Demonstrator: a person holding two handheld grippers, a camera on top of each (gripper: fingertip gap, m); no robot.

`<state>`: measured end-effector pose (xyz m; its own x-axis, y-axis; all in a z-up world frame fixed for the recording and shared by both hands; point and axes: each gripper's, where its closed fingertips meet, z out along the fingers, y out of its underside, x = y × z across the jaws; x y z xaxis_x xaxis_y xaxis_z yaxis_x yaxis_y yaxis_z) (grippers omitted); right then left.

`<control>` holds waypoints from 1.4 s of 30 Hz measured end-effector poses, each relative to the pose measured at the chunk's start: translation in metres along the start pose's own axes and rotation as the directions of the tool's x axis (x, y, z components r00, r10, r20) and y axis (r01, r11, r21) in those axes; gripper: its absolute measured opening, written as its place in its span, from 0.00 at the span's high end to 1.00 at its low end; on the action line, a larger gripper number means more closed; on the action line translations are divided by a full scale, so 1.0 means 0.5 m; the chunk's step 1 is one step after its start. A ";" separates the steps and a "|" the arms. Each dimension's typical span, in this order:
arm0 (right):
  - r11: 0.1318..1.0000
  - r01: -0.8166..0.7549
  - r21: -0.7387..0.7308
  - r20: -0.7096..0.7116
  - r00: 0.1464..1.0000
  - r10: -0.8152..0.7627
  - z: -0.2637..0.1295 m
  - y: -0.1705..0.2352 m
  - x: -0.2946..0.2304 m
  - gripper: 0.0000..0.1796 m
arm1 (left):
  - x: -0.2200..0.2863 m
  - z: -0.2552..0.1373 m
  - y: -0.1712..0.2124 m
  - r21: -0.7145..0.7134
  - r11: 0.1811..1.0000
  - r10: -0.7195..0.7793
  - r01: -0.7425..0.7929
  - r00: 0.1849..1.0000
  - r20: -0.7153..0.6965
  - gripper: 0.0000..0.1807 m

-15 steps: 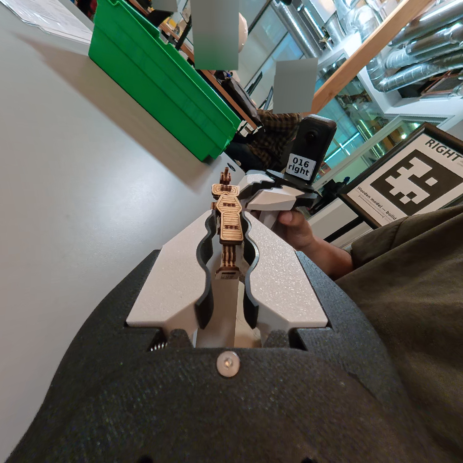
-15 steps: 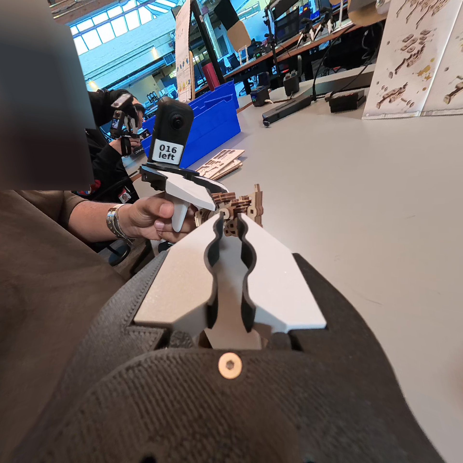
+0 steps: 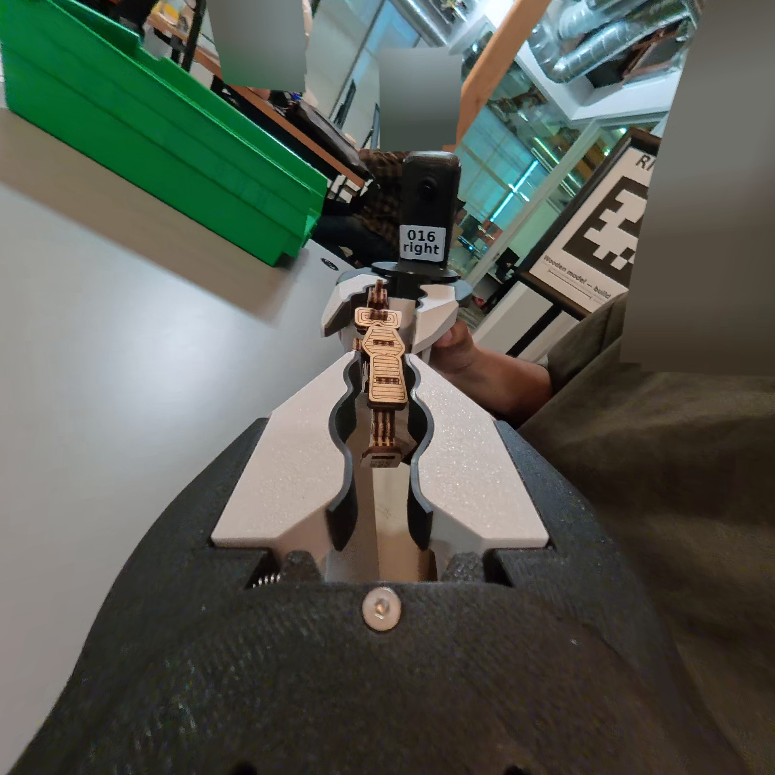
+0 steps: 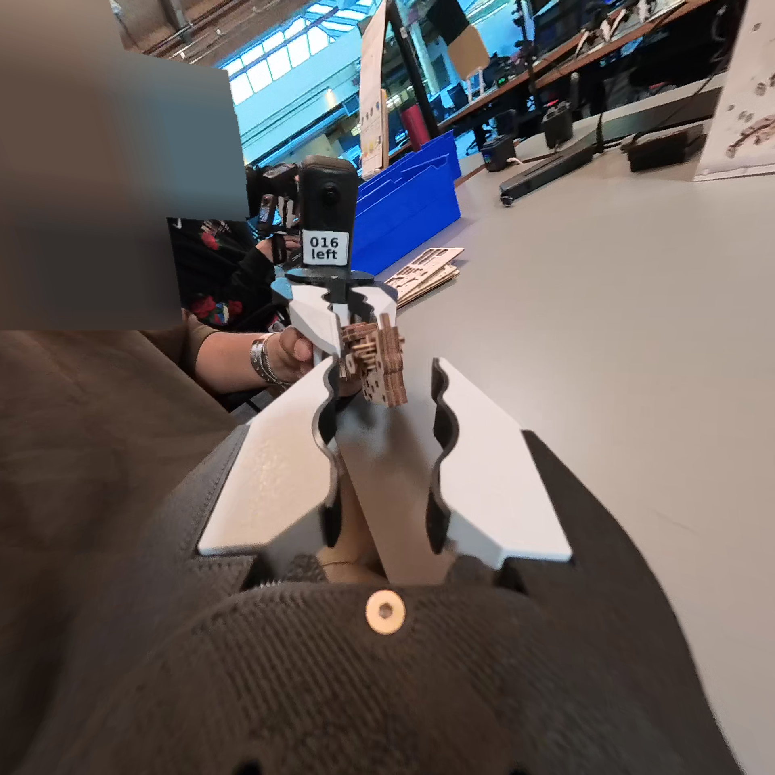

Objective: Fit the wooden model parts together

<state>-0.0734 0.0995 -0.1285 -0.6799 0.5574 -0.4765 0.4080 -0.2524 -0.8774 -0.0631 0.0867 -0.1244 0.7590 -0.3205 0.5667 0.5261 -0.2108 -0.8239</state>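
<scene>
A small laser-cut wooden model (image 3: 386, 377) is clamped between the fingers of my left gripper (image 3: 382, 356), which is shut on it and holds it above the grey table (image 3: 105, 377). The model's far end reaches between the spread fingers of my right gripper (image 3: 386, 312), which faces me. In the right wrist view my right gripper (image 4: 383, 365) is open, with its fingertips on either side of the model (image 4: 383, 369) and not gripping it. The left gripper (image 4: 348, 323) holds the model from the far side there.
A green bin (image 3: 167, 138) stands on the table at the back left. A blue bin (image 4: 402, 201) and stacked wooden part sheets (image 4: 423, 268) lie beyond the left gripper. A framed marker sign (image 3: 608, 235), black devices (image 4: 545, 167) and a printed sheet (image 4: 746, 96) stand farther off.
My right gripper has opened and let go of the model's end. My left gripper still holds the model, and the two grippers now face each other more squarely.
</scene>
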 end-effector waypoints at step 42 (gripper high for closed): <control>0.982 0.187 0.008 0.104 0.977 -0.187 0.007 -0.005 -0.069 0.88 | 0.044 0.015 0.011 -0.027 0.964 0.266 -0.266 0.964 0.024 0.87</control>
<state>-0.0533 0.0780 -0.1103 -0.8036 0.5096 -0.3074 0.2688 -0.1501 -0.9514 -0.0408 0.0853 -0.1167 0.8806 -0.3430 0.3269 0.2949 -0.1433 -0.9447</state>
